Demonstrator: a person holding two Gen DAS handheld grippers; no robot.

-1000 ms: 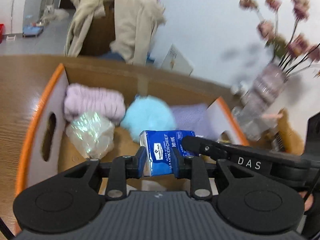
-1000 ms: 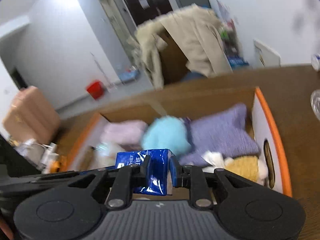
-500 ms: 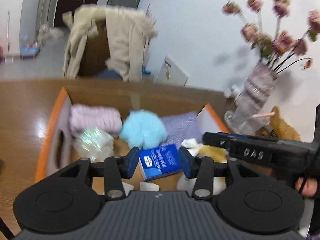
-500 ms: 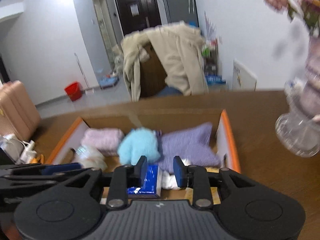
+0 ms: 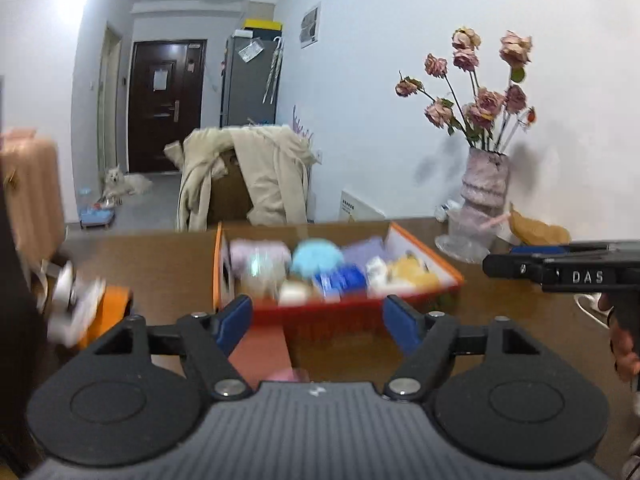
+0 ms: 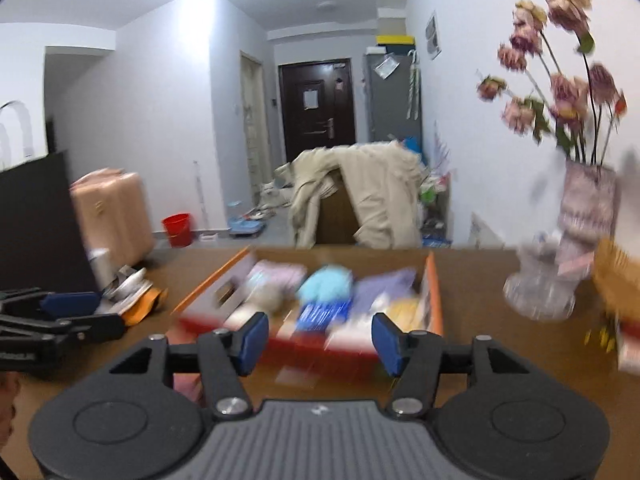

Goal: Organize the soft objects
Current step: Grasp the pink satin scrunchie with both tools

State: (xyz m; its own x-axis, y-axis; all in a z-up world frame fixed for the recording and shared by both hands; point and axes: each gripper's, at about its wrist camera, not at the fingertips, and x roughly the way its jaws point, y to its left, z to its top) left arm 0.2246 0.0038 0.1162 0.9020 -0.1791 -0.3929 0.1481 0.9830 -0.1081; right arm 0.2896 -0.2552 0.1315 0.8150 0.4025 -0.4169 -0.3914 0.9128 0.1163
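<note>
An orange-rimmed cardboard box [image 5: 448,268] [image 6: 434,300] stands on the brown table and holds soft things: a blue tissue pack [image 5: 340,278] [image 6: 324,314], a light blue pompom [image 5: 318,258] [image 6: 326,282], pink and purple knits, a yellow plush. My left gripper [image 5: 318,326] is drawn back to the near side of the box, its jaws opening with nothing between them. My right gripper [image 6: 316,338] is likewise pulled back, its jaws opening and empty. The tissue pack lies loose in the box. Both views are blurred.
A vase of dried roses [image 5: 482,196] [image 6: 584,216] stands on the table at the right of the box, on a glass dish. Orange packets and clutter [image 5: 84,308] [image 6: 136,300] lie at the left. Behind the table stands a chair draped with a beige coat [image 5: 248,176].
Both grippers let go of the blue tissue pack, which now lies in the box. Both pulled back and up from the box, and their jaws spread wider.
</note>
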